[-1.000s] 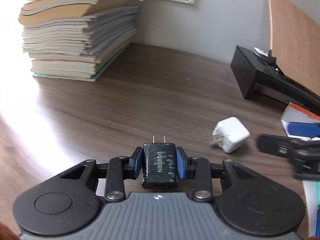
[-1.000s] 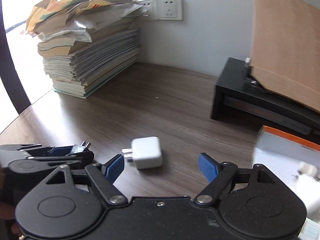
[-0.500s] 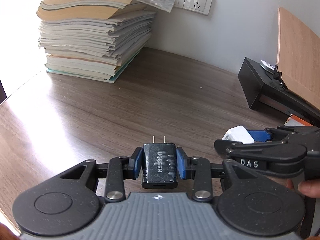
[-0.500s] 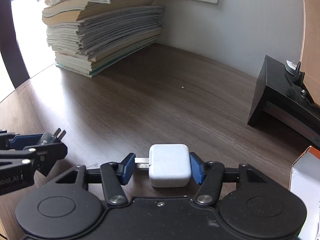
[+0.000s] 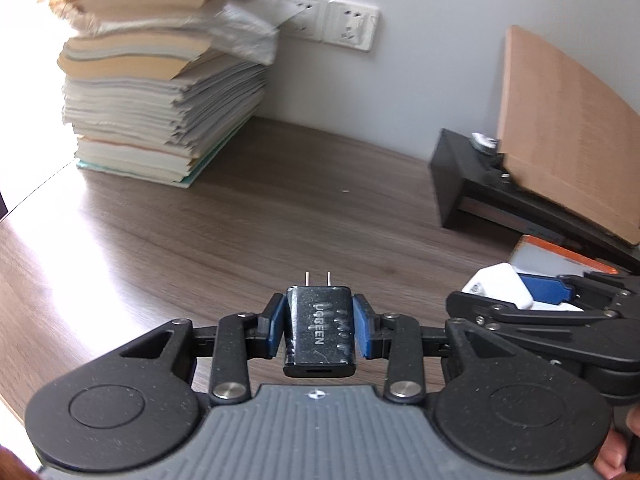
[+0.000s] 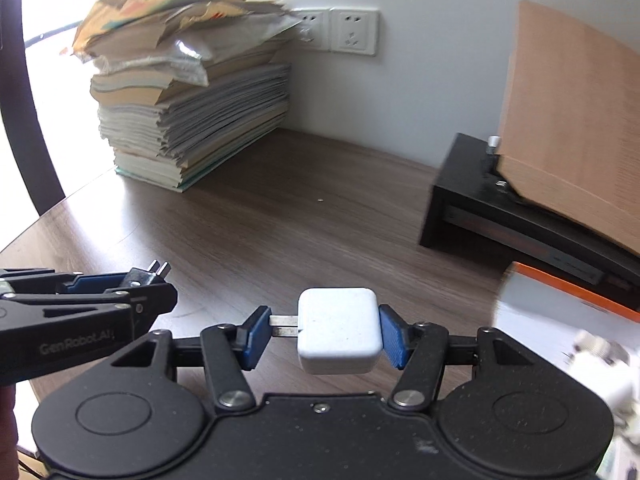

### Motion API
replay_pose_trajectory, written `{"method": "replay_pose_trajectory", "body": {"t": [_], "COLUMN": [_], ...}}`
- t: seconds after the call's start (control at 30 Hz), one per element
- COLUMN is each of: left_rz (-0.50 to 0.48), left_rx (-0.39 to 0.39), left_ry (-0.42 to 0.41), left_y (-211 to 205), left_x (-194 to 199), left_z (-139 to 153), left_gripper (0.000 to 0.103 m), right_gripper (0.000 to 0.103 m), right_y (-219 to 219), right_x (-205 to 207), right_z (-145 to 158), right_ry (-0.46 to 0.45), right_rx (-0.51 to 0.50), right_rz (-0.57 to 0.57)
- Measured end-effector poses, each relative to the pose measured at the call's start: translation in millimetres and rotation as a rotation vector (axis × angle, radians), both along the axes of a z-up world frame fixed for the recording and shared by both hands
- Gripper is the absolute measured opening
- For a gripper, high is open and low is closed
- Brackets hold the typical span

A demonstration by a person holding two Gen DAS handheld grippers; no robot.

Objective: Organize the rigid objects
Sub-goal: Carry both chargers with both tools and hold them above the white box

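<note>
My left gripper (image 5: 319,330) is shut on a black UGREEN charger (image 5: 319,330), prongs pointing forward, held above the wooden desk (image 5: 240,232). My right gripper (image 6: 324,332) is shut on a white cube charger (image 6: 338,330); its prongs press against the left blue pad and its body against the right one. Each gripper shows in the other's view: the right gripper (image 5: 520,292) with the white charger (image 5: 498,286) at the lower right, the left gripper (image 6: 132,280) with the black charger's prongs (image 6: 158,268) at the lower left. Both chargers hang off the desk.
A tall stack of books and papers (image 5: 160,92) stands at the back left by wall sockets (image 5: 352,26). A black stand (image 6: 500,212) with a brown board (image 6: 568,120) is at the right. An orange-edged white box (image 6: 560,312) holding white items lies at the lower right.
My right gripper went from open before the white charger to shut on it, then lifted it off the desk. My left gripper rose with the black charger still held.
</note>
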State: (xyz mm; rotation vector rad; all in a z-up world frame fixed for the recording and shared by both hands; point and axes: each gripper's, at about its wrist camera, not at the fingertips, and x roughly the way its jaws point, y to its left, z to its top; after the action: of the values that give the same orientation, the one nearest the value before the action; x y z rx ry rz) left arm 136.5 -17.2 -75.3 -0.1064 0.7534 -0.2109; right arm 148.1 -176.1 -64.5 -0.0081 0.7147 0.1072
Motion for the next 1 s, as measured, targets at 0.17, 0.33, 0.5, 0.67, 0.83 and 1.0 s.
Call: {"method": "replay_pose_trajectory", "body": {"t": [0.17,0.33,0.5,0.67,0.83,1.0], "left_rz": [-0.053,-0.129,-0.208,-0.268,-0.314,-0.346], "left_rx": [-0.014,-0.027,-0.036,-0.028,-0.014,-0.013], "left_ry": [-0.014,-0.019,-0.023,-0.04,-0.067,-0.078], "left_y": [-32.1,-70.9,-109.8,-145.5,-173.2,-192.8], "left_x": [-26.2,-57.7,-88.7,-111.7,-132.1,-143.8], "left_z": [16.2,28.8,36.6,40.9,44.0,43.9], "left_gripper": [0.037,0.037,0.037,0.037,0.037,0.037], "right_gripper": [0.069,0.069,0.069,0.069,0.069,0.069], "right_y": [-32.8,-70.6,-106.2,-136.0,-159.3,-177.6], "right_x": [-44.0,-91.7,-137.8,-180.0,-207.5,-224.7], "right_z": [17.1,29.9,38.7,39.2,39.0,40.4], "right_ry": [-0.012,-0.011,-0.024,-0.03,-0.041,-0.064], "right_rx": [0.01,0.014,0.012,0.017,0.025,0.034], "right_rz": [-0.089,-0.187,-0.268,-0.336,-0.387,-0.417]}}
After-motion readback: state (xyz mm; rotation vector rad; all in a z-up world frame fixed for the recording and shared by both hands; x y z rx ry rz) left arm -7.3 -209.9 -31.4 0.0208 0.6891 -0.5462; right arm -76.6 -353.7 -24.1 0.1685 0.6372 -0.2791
